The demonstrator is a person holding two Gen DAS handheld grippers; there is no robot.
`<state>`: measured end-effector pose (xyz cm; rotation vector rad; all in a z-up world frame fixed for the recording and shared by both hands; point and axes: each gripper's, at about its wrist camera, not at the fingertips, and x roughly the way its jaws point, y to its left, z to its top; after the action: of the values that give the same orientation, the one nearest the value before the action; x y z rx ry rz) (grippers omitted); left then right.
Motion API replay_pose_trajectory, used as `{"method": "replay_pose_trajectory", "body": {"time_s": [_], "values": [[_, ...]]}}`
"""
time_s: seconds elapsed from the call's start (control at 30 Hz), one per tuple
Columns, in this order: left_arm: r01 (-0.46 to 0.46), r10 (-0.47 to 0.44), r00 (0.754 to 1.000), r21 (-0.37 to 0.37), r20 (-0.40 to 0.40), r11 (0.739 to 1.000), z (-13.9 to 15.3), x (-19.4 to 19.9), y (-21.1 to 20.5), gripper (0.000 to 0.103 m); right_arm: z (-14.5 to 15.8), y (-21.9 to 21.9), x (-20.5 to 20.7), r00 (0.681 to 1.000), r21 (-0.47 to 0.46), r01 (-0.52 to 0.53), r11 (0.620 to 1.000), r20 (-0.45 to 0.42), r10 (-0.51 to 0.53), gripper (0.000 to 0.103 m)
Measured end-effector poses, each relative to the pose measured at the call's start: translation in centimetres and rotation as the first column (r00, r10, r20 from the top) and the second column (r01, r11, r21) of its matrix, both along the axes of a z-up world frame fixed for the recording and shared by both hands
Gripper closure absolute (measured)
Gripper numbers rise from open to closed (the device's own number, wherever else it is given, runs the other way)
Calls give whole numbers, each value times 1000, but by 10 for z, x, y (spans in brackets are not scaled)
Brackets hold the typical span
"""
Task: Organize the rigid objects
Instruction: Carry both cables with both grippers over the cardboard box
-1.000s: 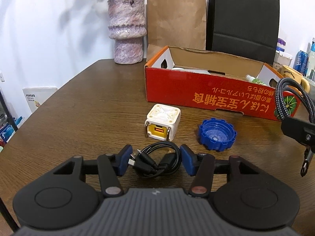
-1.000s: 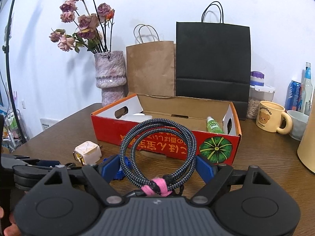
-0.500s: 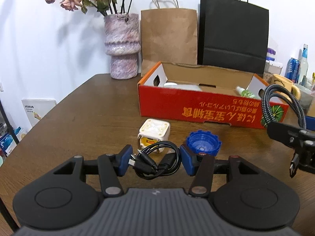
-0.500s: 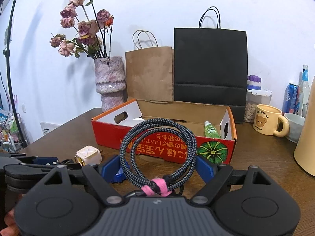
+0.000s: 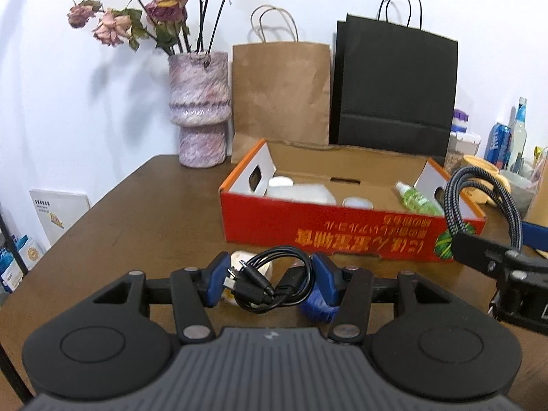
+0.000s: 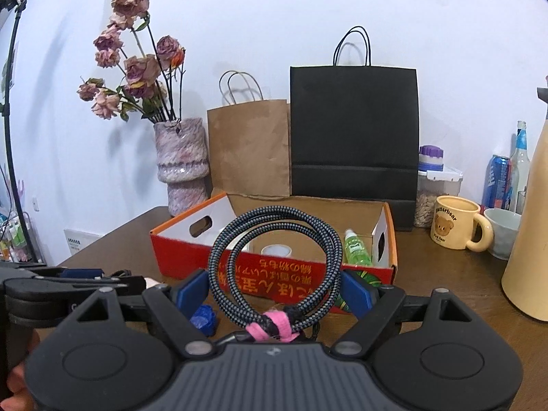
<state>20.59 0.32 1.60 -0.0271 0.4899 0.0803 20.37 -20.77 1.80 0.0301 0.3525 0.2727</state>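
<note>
Brown tabletop (image 5: 130,226) with a red box (image 5: 342,236).
Left tool (image 5: 268,278) grips black cable (image 5: 270,282); right tool (image 6: 274,291) grips braided cable (image 6: 274,260). Neither is boxed yet.

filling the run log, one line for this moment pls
left gripper: black cable held | right gripper: braided cable held | red box: ahead, open

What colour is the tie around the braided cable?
Pink tie on the braided cable; right wrist view.

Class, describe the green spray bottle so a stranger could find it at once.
Find the red cardboard box in front of the paper bags. At its right end, inside, lies the green spray bottle, the only green, see-through item; the other things inside are white.
</note>
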Motion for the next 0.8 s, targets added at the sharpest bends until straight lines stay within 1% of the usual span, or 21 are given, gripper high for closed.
{"method": "replay_pose_trajectory", "body": {"time_s": [0.23,0.57,0.8], "values": [[4,-4,999,0,36,1000,12,14,-6,49,10,-1,11,1000,2,15,1000,23,-15,21],[0,0,998,-1,59,1000,21,41,-12,49,18,0,37,999,16,34,999,38,-34,21],[-3,4,997,-20,74,1000,26,62,-13,49,21,-2,57,998,30,51,998,43,-52,20]]}}
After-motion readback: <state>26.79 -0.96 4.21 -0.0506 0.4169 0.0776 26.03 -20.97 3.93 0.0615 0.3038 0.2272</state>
